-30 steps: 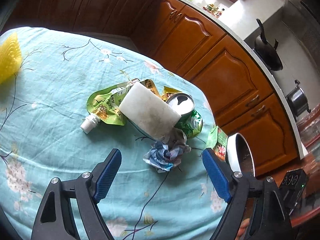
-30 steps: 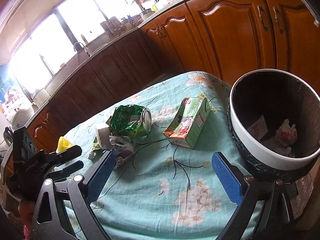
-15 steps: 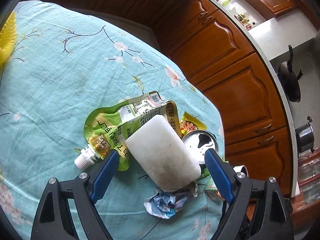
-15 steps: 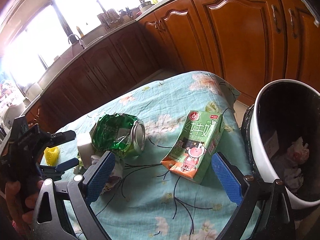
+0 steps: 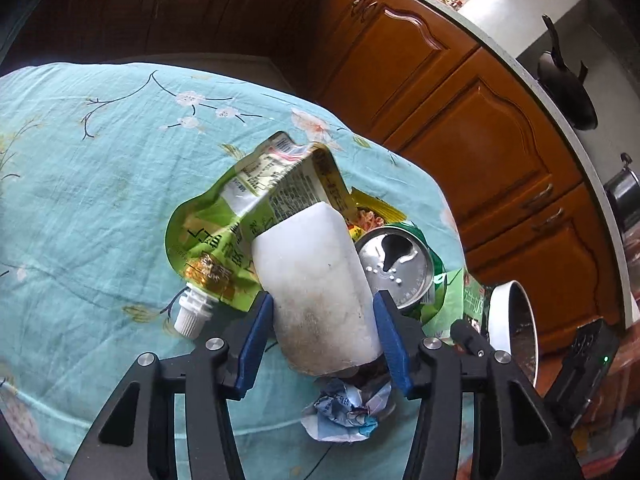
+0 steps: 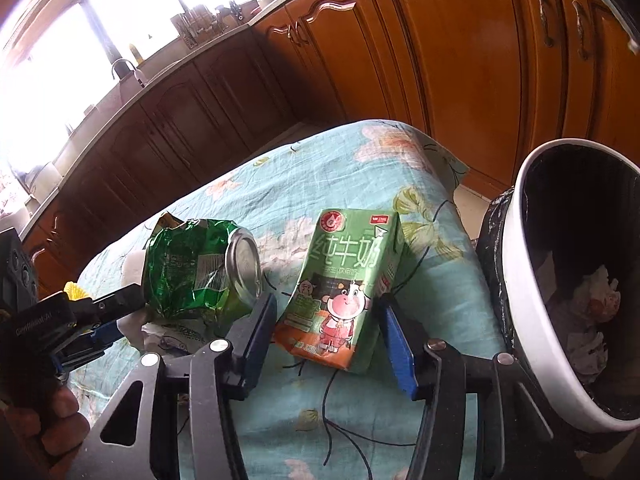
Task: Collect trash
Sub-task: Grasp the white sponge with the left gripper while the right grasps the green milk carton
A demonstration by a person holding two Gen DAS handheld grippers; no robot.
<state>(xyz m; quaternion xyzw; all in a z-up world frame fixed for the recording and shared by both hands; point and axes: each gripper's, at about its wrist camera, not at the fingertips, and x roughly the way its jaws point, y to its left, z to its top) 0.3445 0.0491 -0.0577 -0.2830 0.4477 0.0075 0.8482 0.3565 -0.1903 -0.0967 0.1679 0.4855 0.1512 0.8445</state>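
Presently the left gripper (image 5: 323, 322) straddles a white block (image 5: 320, 292), its blue pads at the block's 9 and 3 o'clock sides and right against them; whether they actually press it cannot be told. That block lies on a green pouch (image 5: 224, 232) whose white cap (image 5: 189, 318) points to 7 o'clock. At the block's 3 o'clock sits a crushed green can (image 5: 394, 268), mouth end up toward the camera. A crumpled wrapper (image 5: 347, 412) lies at 6 o'clock of the block, below the gripper. All rest on a teal flowered cloth (image 5: 88, 208). In the right wrist view, the right gripper (image 6: 327, 334) brackets a green milk carton (image 6: 346, 288) lying flat; the left pad is beside its lower edge, the right pad just touches or nearly touches the carton's side, and a firm grasp cannot be confirmed. The can (image 6: 200, 270) is at the carton's 9 o'clock, apart from it. A white-rimmed bin (image 6: 532, 312) with a black liner stands at 3 o'clock off the table edge, with crumpled paper (image 6: 600, 304) inside. Wood cabinets (image 6: 460, 60) fill the background from 10 to 2 o'clock.
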